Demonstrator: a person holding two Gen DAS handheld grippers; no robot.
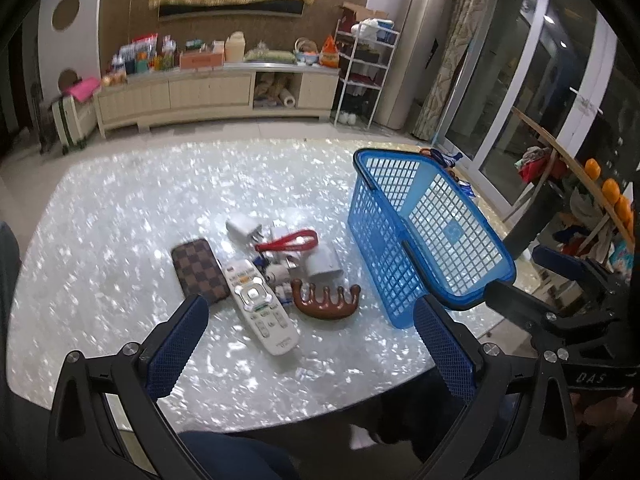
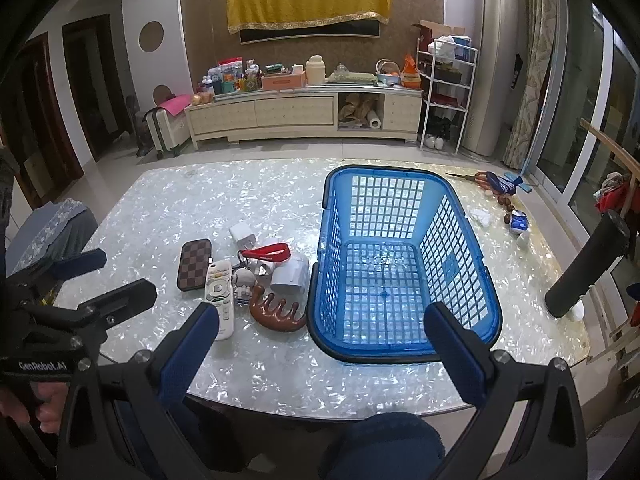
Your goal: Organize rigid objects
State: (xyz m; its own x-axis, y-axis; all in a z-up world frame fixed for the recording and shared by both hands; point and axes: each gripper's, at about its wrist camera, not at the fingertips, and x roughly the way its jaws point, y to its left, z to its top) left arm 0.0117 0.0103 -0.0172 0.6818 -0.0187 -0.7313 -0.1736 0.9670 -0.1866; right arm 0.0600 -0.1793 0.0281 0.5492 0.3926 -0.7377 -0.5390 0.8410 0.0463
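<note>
A blue mesh basket (image 1: 400,280) (image 2: 332,288) stands empty on the pearly table (image 1: 120,220) (image 2: 160,200). Left of it lies a pile: a white remote (image 1: 262,306) (image 2: 218,296), a checkered brown case (image 1: 199,270) (image 2: 193,264), a brown wooden massager (image 1: 326,300) (image 2: 276,314), a white charger (image 1: 242,229) (image 2: 243,233), a red strap (image 1: 288,241) (image 2: 266,252), a white adapter (image 1: 323,266) (image 2: 290,276) and a small astronaut figure (image 2: 244,280). My left gripper (image 1: 310,320) is open above the table's near edge, in front of the pile. My right gripper (image 2: 320,328) is open in front of the basket.
Scissors (image 2: 476,178), small nuts and blue-white packets (image 2: 519,221) lie at the table's far right. A black handle (image 2: 586,264) stands at the right edge. A cabinet with clutter (image 2: 304,108) and a white rack (image 2: 446,92) stand behind.
</note>
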